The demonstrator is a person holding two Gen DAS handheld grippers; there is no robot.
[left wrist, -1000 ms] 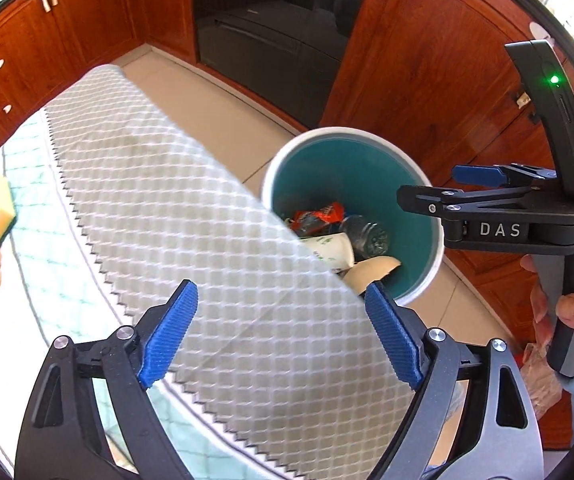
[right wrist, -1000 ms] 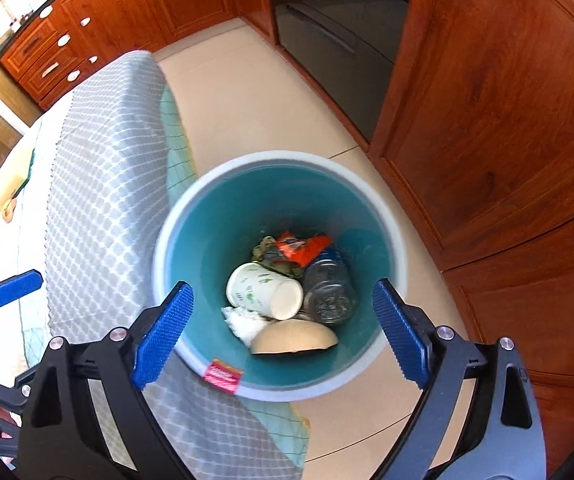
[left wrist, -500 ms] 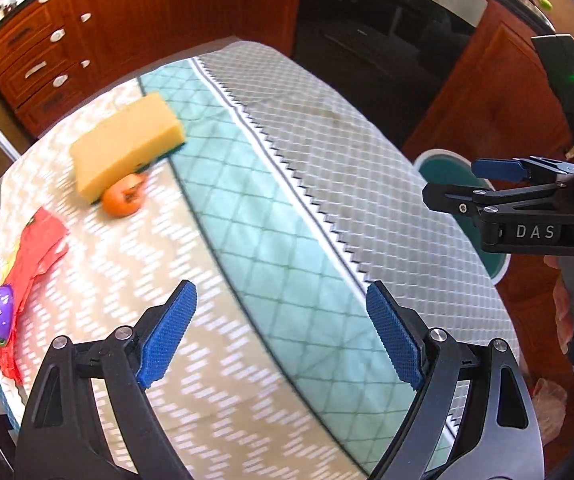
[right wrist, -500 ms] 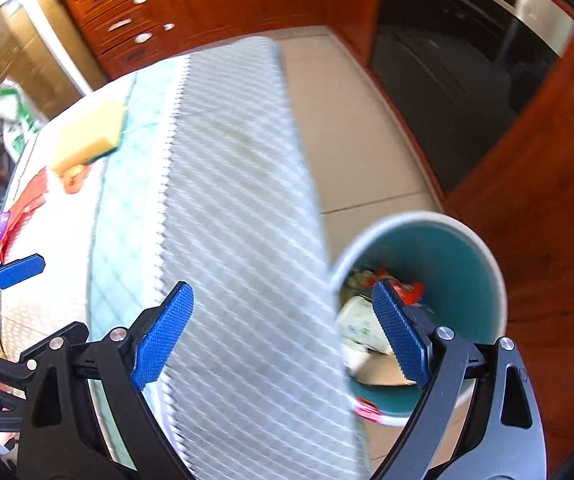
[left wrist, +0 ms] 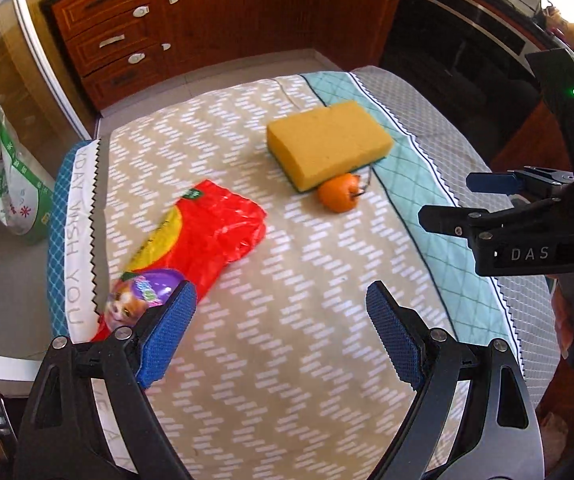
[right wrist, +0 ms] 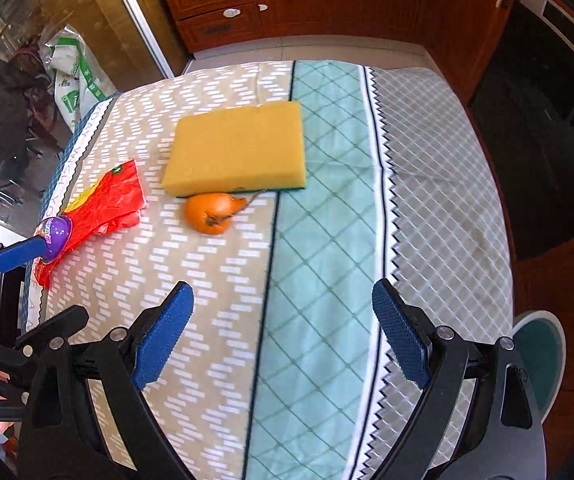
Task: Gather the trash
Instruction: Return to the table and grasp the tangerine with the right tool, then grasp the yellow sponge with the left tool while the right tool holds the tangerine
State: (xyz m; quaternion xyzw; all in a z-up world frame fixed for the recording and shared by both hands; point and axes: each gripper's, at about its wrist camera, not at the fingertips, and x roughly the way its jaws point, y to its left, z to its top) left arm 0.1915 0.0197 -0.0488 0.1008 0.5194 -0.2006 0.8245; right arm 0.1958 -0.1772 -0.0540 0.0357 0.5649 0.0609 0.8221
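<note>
The trash bin [right wrist: 543, 364], centred under the right gripper [right wrist: 283, 336] a second ago, is now reduced to a sliver at 4 o'clock in the right wrist view and is lost from the left wrist view. Both views are swung onto the tablecloth [left wrist: 311, 304]. The sponge [left wrist: 327, 142], at 9 o'clock before, is brought toward 12 o'clock, with the orange fruit [left wrist: 339, 198] below it. The red wrapper [left wrist: 211, 232] is now reached by the left gripper [left wrist: 281, 334], at 9 o'clock.
</note>
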